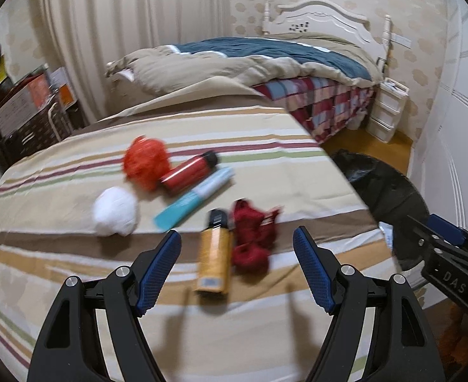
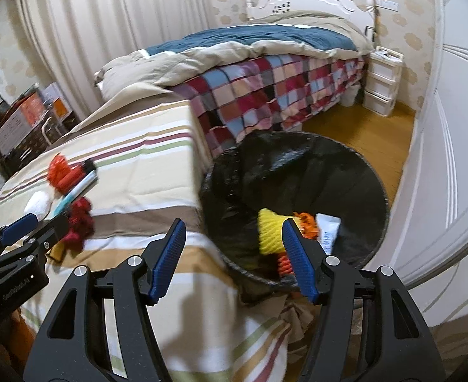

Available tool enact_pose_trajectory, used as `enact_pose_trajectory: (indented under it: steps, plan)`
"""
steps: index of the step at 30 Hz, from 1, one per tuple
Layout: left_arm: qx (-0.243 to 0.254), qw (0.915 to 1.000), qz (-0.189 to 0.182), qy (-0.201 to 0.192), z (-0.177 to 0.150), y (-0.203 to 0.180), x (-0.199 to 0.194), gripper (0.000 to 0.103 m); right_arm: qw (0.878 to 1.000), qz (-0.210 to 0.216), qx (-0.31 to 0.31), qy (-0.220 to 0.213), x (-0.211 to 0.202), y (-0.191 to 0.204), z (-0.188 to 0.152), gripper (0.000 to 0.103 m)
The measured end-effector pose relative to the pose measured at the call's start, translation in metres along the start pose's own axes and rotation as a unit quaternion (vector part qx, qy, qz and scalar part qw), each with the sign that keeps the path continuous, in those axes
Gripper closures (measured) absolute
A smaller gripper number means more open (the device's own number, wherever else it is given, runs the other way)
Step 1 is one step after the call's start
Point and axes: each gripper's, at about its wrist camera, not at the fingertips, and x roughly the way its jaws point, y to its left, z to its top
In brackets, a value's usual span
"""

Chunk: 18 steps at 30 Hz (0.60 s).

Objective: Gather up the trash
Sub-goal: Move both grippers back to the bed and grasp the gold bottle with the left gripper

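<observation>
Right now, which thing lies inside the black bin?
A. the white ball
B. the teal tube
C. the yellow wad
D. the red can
C: the yellow wad lies inside the bin, while the other three things are on the striped sheet.

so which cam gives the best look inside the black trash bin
The right wrist view: the black trash bin fills its centre, open mouth toward the camera, a yellow item and a white tube visible inside. The left wrist view catches only a dark slice beyond the bed's edge, contents hidden.
</observation>
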Motion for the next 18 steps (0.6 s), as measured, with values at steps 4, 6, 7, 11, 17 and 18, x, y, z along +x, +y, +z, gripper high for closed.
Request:
enact_pose_trajectory:
  steps: [4,6,7,11,17,18]
  plan:
    - [-0.013,0.9998,0.010,0.007,-0.007,0.018,0.001,0.030,1.000,0.008,-0.011,0.005,0.001,0.015,-0.004,0.042]
    - [-0.019,0.9997,0.011,0.014,-0.009,0.023,0.004,0.032,1.000,0.009,-0.017,0.008,0.002,0.021,-0.006,0.042]
    - [-0.021,0.9996,0.009,0.019,-0.008,0.024,0.007,0.034,1.000,0.010,-0.020,0.010,0.003,0.023,-0.007,0.042]
    - [-0.024,0.9993,0.009,0.026,-0.007,0.028,0.015,0.037,0.999,0.011,-0.028,0.013,0.005,0.031,-0.008,0.042]
    - [-0.027,0.9983,-0.006,0.051,-0.008,0.031,0.026,0.055,0.999,0.011,-0.036,0.019,0.008,0.038,-0.009,0.042]
    - [-0.026,0.9981,-0.010,0.054,-0.009,0.030,0.026,0.058,0.999,0.011,-0.037,0.020,0.009,0.038,-0.009,0.042]
